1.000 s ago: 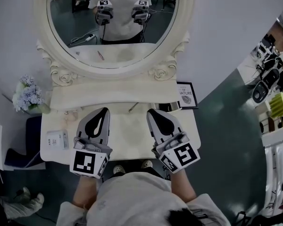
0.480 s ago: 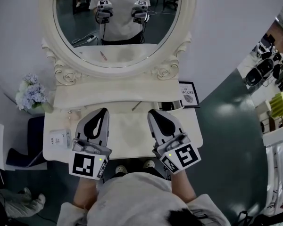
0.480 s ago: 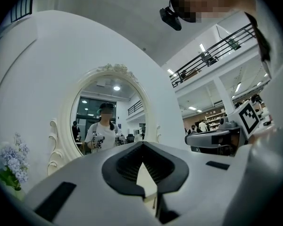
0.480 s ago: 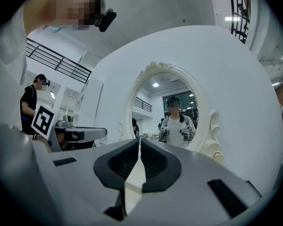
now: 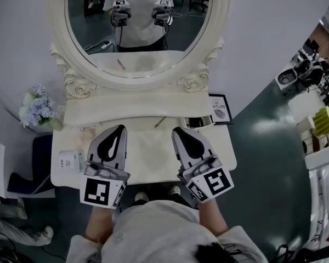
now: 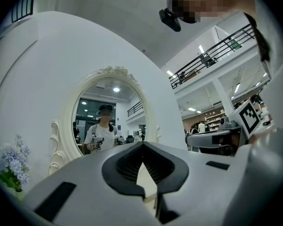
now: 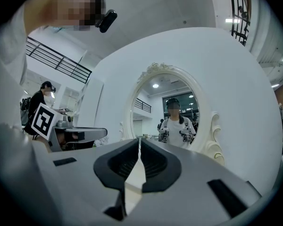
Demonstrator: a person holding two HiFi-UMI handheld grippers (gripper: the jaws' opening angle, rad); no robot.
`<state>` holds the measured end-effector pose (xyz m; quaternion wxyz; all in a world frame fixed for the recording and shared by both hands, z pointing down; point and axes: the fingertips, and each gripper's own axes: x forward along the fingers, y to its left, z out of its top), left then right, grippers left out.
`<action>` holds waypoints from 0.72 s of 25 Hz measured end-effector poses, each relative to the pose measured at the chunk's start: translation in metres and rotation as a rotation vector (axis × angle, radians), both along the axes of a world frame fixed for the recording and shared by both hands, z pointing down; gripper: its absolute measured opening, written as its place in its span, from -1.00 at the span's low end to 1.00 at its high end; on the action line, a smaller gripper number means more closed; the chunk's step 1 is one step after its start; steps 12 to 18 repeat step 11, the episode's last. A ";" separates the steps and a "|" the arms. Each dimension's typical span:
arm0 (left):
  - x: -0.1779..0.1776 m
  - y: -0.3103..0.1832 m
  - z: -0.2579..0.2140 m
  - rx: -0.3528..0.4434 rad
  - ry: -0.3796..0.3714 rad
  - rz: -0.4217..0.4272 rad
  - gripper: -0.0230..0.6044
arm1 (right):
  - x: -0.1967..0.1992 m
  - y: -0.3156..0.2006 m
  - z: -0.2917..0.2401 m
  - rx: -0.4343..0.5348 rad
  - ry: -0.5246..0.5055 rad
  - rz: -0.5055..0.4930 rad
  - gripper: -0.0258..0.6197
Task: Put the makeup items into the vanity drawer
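Both grippers are held side by side, level, above the front half of the cream vanity top (image 5: 148, 156), pointing toward the oval mirror (image 5: 140, 43) at 12 o'clock. The jaws of the left gripper (image 5: 121, 128) are brought together at the tips, and nothing is caught between them. The jaws of the right gripper (image 5: 179, 130) are likewise pressed together and empty.

A thin stick-shaped makeup item (image 5: 160, 122) is laid on the tabletop near the raised back shelf, between the two sets of tips. It is found at about 3 o'clock from the left tips and 10 o'clock from the right tips, near both but touched by neither. A dark flat case (image 5: 196, 123) is set at about 2 o'clock from the right tips, just beside them and apart from the stick. A small pale box (image 5: 70, 160) is placed at the table's left edge, at about 8 o'clock from the left tips.

A bunch of pale flowers (image 5: 37, 106) is seen at the far left corner and a framed print (image 5: 217, 109) at the far right. The drawer front cannot be made out from above.
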<state>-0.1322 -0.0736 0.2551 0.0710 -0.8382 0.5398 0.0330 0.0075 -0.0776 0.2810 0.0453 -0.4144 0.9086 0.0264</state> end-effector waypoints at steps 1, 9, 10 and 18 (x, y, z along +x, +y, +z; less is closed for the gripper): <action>0.000 0.000 0.000 0.001 0.000 0.001 -0.88 | 0.000 0.001 0.000 0.001 0.000 0.001 -0.83; -0.002 0.002 0.000 0.004 -0.001 0.004 -0.88 | -0.003 0.003 0.000 0.001 0.000 0.005 -0.83; -0.003 0.002 -0.002 0.012 0.003 0.002 -0.88 | -0.003 0.003 0.000 0.001 0.000 0.005 -0.83; -0.003 0.002 -0.003 0.018 0.007 0.001 -0.88 | -0.004 0.004 0.000 0.001 0.000 0.005 -0.83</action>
